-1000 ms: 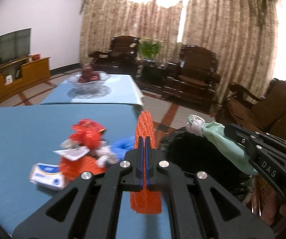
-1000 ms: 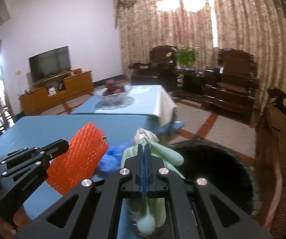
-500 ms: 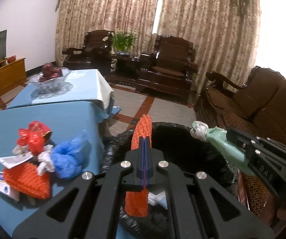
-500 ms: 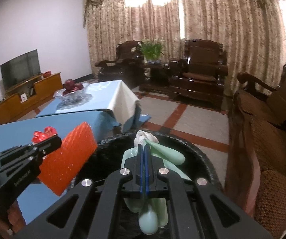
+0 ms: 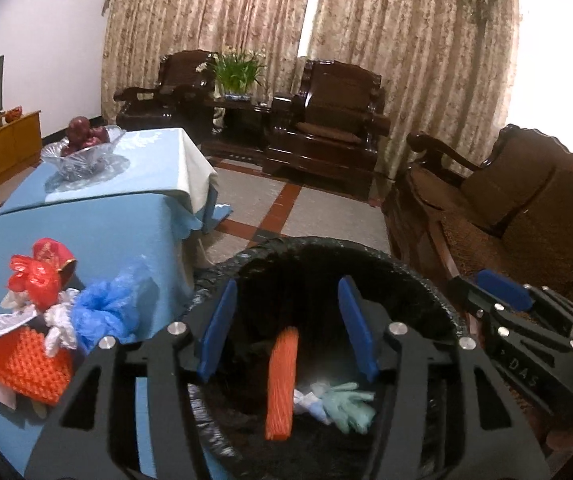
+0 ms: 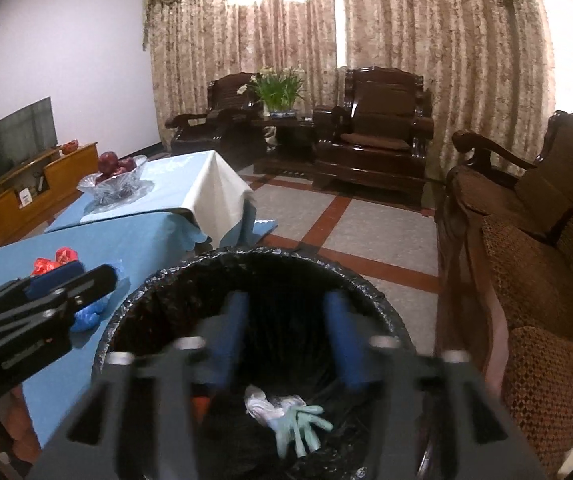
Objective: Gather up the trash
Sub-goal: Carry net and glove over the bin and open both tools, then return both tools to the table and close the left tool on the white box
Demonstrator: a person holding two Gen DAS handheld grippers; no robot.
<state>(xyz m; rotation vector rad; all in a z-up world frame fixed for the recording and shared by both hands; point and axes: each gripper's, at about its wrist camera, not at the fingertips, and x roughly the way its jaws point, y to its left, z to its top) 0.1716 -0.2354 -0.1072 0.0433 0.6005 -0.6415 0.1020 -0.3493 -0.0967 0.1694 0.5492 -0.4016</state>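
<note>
Curtained sitting-room walls and dark wooden armchairs stand behind a black-lined bin (image 5: 426,276), which sits just beside the corner of a blue-clothed table (image 5: 86,236). Both tools hang over the bin's mouth. The left gripper (image 5: 286,330) has just been opening and its jaws stand wide with nothing between them; the orange foam net (image 5: 282,384) lies inside the bin below. The right gripper (image 6: 286,338) has likewise just been opening, jaws wide and empty, and the pale green glove (image 6: 298,428) rests at the bin's bottom next to a white scrap.

Done well, the release ends with both tools lifted straight up clear of the bin's rim before swinging back — dragging the fingers sideways could snag the loose liner.

More trash waits on the table beside the bin: a blue plastic bag (image 5: 106,308) nearest the bin, a red wrapper (image 5: 40,276) beyond it, and another orange net (image 5: 26,364) farthest from the bin. The bag is probably the easiest next pick — pinch its bunched middle, not a trailing edge.
</note>
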